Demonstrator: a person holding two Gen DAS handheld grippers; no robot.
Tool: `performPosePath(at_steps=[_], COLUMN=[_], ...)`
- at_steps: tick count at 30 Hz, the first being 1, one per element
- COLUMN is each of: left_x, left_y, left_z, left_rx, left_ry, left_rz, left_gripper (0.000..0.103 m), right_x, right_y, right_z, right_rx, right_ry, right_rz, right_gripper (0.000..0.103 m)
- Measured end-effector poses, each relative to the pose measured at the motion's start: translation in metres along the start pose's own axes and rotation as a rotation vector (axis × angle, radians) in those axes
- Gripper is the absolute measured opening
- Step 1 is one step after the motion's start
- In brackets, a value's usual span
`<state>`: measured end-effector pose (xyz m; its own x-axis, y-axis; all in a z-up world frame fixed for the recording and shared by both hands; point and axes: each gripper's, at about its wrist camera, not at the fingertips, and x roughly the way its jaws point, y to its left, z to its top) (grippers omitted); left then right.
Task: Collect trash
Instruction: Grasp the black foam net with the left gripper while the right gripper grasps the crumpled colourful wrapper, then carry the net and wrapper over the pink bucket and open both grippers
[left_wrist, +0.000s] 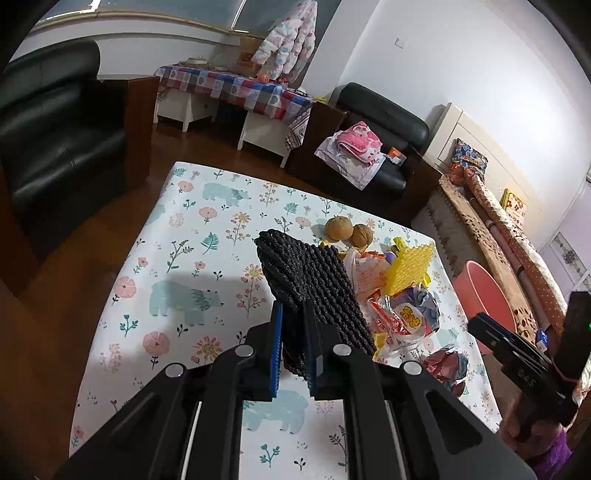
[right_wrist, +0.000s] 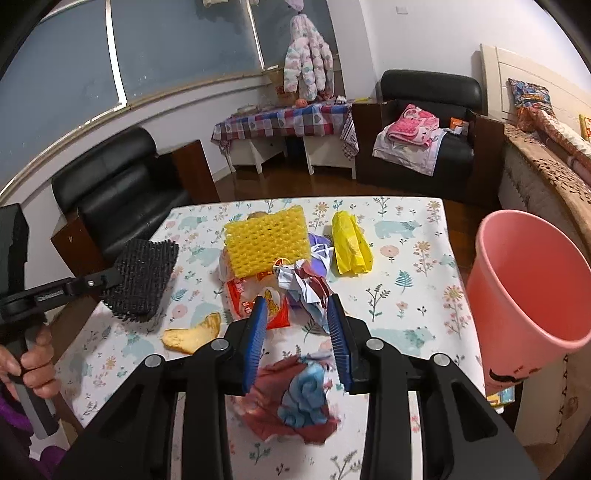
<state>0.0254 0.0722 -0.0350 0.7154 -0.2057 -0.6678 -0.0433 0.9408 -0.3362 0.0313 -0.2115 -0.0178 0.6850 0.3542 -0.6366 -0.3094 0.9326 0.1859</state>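
Floral-clothed table (right_wrist: 406, 266), pink bin (right_wrist: 524, 280) off its right edge. Left gripper (left_wrist: 293, 328) clamped on black foam net (left_wrist: 314, 288), lifted above left edge. Right gripper (right_wrist: 299, 328) spread wide over crumpled wrappers (right_wrist: 295, 398) mid-table.

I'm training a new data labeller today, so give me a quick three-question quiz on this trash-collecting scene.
1. True or false: the left gripper is shut on the black foam net.
2. What lies on the table right of the yellow foam net? A) yellow plastic bag B) blue cup C) spoon
3. Fill in: the right gripper is ____, over the crumpled wrapper.

Key: 1 true; 2 A; 3 open.
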Motion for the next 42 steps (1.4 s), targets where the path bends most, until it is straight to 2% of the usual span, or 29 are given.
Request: performPosePath(at_steps=[4,7,11,16,17,19,21,23,34,42], left_x=[0.004,0.010,0.015,0.021,0.021,0.021,0.020,0.018,-0.008,-0.019], left_y=[0.004,0.006,0.006,0.005,0.004,0.003,0.000,-0.003,-0.038,-0.080], left_z=[-0.001,-0.001,-0.001,0.000,0.001,0.002,0.004,0.004,0.005,0.006], left_rx=[-0.005,-0.017,-0.030,-0.059,-0.061,-0.061,-0.065,-0.065,0.012,0.087], left_ry=[0.011,0.023,0.030,0.043,0.042,0.038,0.032,0.026,-0.014,-0.031], left_rz=[0.002,0.000,-0.015,-0.040,-0.039,-0.035,-0.034,-0.036,-0.067,-0.108], left_gripper=[0.010,0.010,0.010,0.010,0.010,0.010,0.010,0.010,0.010,0.010], right_x=[0.020,0.035,0.053,0.073,0.076,0.075,0.070,0.059,-0.005,-0.048], right_y=[-0.006,-0.012,-0.018,-0.031,-0.033,-0.037,-0.040,-0.042,-0.054,-0.082], right_z=[0.007,0.014,0.019,0.019,0.019,0.017,0.016,0.014,0.007,0.009], right_rx=[-0.002,-0.008,-0.031,-0.009,-0.001,0.020,0.037,0.053,0.094,0.159], right_ry=[0.053,0.092,0.127,0.178,0.187,0.188,0.166,0.132,0.015,-0.090], right_rz=[0.007,0.039,0.053,0.122,0.137,0.172,0.180,0.184,0.149,0.048], right_gripper=[0.035,0.046,0.046,0.046,0.044,0.025,0.017,0.016,0.016,0.016])
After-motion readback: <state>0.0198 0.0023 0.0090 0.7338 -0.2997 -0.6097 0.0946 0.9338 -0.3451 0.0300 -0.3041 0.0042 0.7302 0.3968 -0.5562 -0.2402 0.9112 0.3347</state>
